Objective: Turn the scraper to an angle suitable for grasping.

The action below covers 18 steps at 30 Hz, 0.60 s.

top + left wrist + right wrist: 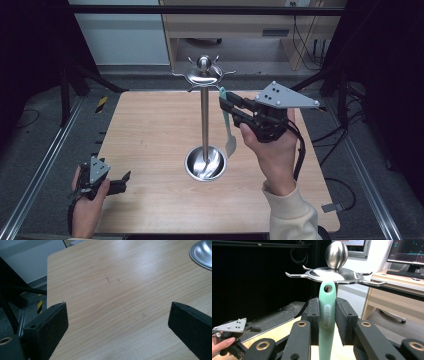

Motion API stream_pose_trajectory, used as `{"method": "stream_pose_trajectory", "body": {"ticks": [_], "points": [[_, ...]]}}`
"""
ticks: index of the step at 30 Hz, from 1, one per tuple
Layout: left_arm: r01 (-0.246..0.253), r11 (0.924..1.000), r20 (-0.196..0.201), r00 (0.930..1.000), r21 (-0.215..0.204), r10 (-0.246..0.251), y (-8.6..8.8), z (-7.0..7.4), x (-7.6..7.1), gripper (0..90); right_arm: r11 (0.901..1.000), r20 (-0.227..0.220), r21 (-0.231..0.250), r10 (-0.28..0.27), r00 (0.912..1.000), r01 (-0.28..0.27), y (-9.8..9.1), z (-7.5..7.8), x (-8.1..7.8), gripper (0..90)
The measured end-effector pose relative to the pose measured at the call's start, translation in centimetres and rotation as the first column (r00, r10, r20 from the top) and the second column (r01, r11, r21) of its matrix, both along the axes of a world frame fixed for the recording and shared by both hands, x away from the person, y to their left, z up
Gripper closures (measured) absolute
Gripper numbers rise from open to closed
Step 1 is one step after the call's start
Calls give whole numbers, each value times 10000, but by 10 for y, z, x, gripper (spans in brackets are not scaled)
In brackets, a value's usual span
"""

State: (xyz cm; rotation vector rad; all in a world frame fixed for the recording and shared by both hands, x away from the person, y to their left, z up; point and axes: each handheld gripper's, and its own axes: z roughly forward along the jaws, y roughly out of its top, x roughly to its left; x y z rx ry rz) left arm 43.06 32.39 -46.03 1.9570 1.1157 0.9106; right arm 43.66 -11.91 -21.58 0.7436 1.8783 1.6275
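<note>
Overhead, right gripper (223, 103) raised, clamped on green spatula (327, 322); left gripper (126, 179) low, jaws apart.

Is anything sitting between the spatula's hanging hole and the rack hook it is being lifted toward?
Nothing visible does. The right gripper holds the spatula upright, its hole just under the rack's top disc, with the nearest hook bare.
</note>
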Motion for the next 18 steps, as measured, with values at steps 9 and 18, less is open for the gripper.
{"method": "stream_pose_trajectory", "body": {"ticks": [9,18], "points": [[15,10000,-5,10000,36,-15,0,0,0,25,9999,-76,125,13,10000,-12,2,-1,5,743],[11,10000,-7,10000,25,-11,0,0,0,25,9998,-149,210,41,9999,-38,4,-4,8,743]]}}
